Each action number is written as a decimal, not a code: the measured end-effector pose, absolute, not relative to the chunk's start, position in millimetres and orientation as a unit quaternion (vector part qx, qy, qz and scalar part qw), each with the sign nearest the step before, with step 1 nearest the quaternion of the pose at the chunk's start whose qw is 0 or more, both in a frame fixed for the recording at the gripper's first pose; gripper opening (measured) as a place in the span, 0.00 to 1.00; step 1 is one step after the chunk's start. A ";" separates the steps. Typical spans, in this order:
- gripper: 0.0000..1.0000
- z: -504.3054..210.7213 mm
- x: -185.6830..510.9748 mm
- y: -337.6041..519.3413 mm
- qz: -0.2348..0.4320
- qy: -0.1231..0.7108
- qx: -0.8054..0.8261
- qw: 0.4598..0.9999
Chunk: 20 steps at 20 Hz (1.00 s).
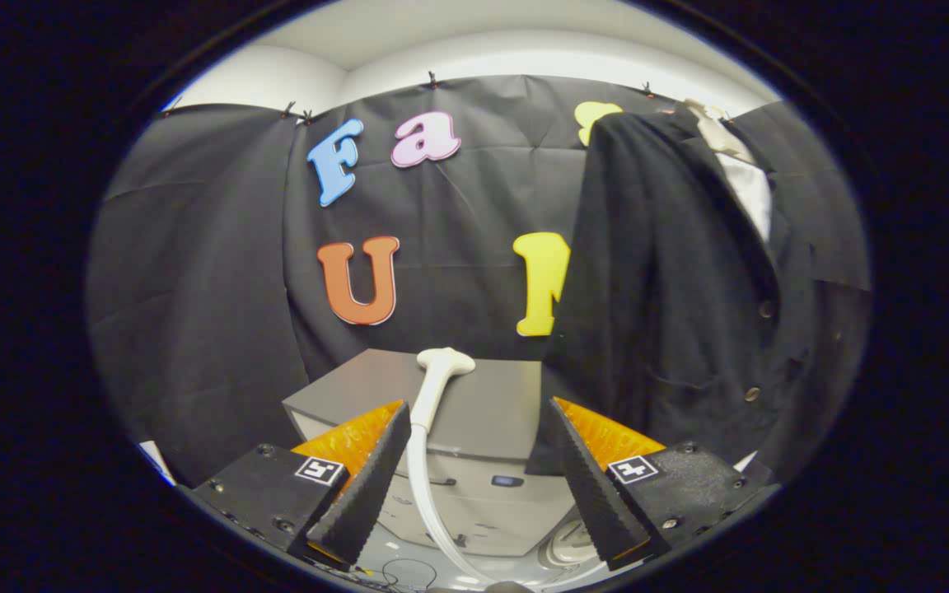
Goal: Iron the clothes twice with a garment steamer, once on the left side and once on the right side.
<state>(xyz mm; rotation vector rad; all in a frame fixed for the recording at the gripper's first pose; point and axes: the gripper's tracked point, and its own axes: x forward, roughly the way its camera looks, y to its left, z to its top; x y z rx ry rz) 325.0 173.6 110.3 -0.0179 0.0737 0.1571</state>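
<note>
With the gripper (479, 420) standing spread wide and holding nothing, the steamer head (444, 362) is lying at lower centre on what looks like a grey box (491, 403), its hose (421, 486) risking fouling a finger, while the black jacket (680, 272) is hanging at right.

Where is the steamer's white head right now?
In the gripper view, the steamer head rests on the grey box, ahead of the open gripper, nearer its left finger, with the black jacket hanging to the right.
</note>
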 end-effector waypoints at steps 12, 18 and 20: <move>1.00 18.1 507.9 269.1 0.075 0.224 -0.035 0.971; 0.86 6.6 514.2 275.8 0.053 0.257 -0.032 0.964; 0.79 8.8 513.7 268.7 0.027 0.268 -0.016 0.963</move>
